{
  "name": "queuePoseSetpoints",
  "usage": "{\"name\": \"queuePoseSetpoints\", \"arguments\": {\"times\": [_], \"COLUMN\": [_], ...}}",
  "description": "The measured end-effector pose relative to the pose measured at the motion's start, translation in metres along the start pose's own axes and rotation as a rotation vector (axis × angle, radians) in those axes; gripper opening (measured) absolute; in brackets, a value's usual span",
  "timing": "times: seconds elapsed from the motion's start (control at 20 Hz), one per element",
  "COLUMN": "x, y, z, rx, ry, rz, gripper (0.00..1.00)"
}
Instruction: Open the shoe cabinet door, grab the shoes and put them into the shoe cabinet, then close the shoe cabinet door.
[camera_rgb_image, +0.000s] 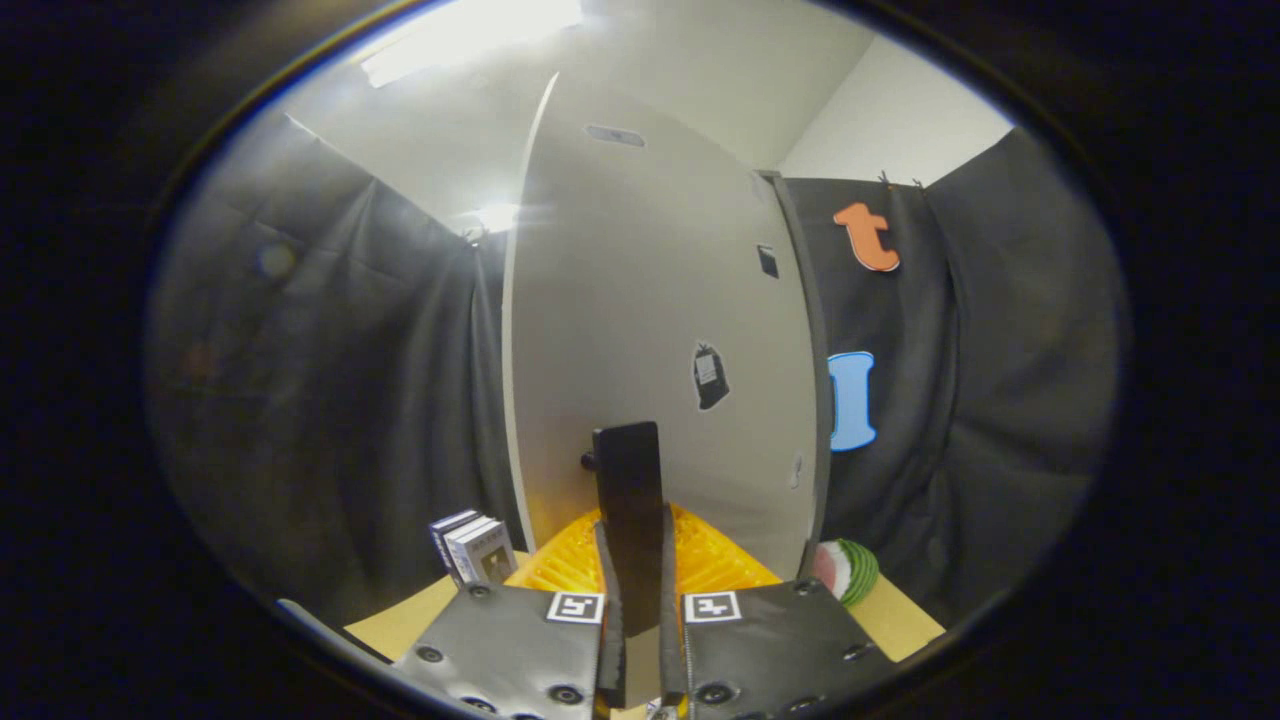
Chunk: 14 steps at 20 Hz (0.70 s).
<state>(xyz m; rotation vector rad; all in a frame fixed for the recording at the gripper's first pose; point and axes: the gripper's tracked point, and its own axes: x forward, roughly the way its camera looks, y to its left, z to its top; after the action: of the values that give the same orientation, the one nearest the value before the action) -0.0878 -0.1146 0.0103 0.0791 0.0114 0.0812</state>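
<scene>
The shoe cabinet's white door (650, 330) stands upright just ahead, with a few small dark stickers on it. A flat black handle (627, 470) sticks out from its lower part, with a small dark knob beside it. My gripper (635, 525) is shut on this handle, one finger pressed against each side. Whether the door is ajar or flush with the cabinet cannot be told from this close. An orange ribbed plastic piece (715, 560) lies at the foot of the door, behind the fingers.
Small upright boxes (475, 545) stand on the wooden surface (400, 620) left of the fingers. A green-and-pink round object (848, 570) lies to the right, by the door's grey edge strip (805, 380). Black cloth walls close in on both sides.
</scene>
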Motion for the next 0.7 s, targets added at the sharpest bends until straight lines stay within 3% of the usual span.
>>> {"name": "queuePoseSetpoints", "arguments": {"times": [0.7], "x": [-0.064], "y": [-0.115], "z": [0.0], "rx": [0.0], "ry": [0.027], "rz": [-0.23], "gripper": [0.15]}}
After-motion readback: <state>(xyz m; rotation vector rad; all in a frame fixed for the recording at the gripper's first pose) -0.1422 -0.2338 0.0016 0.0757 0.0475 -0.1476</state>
